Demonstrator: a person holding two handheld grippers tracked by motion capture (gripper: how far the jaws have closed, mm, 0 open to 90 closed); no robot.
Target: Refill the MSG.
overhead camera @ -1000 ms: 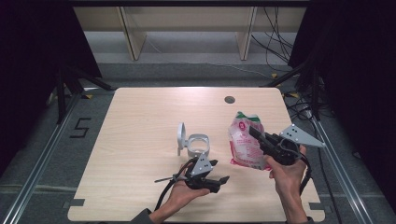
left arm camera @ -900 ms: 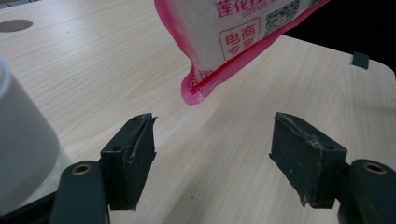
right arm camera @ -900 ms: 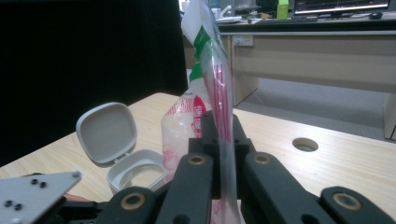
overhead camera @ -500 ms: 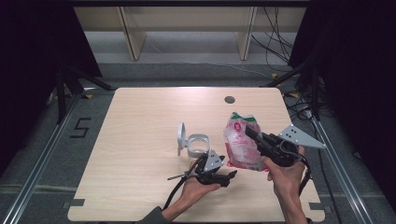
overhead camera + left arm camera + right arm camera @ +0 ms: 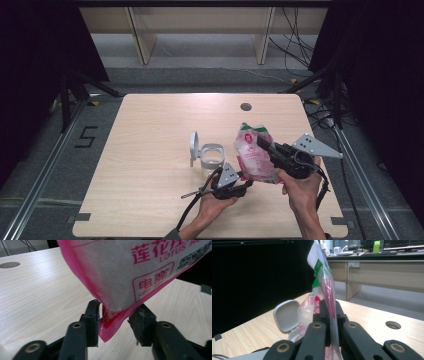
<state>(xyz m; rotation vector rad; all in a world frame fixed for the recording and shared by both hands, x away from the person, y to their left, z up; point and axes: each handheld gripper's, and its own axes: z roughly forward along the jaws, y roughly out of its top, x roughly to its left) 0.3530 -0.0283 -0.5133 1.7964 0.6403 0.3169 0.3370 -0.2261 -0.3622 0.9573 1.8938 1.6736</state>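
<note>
High view: right of centre, my right claw [image 5: 264, 144] clamps the pink bag [image 5: 252, 155], beside the grey container [image 5: 210, 155] on the table [image 5: 150, 135].

Left gripper view: my left claw [image 5: 115, 321] stands apart around the bag's bottom corner [image 5: 110, 327].

Right gripper view: my jaws pinch the bag's edge [image 5: 329, 302], centre frame.

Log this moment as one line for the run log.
right gripper: shut on bag | left gripper: open around bag's bottom corner | open-lid container: beside bag on table

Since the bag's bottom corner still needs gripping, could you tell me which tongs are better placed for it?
Left. The left tongs stand open astride the pink bag's corner; the right tongs are shut on its upper edge.
</note>
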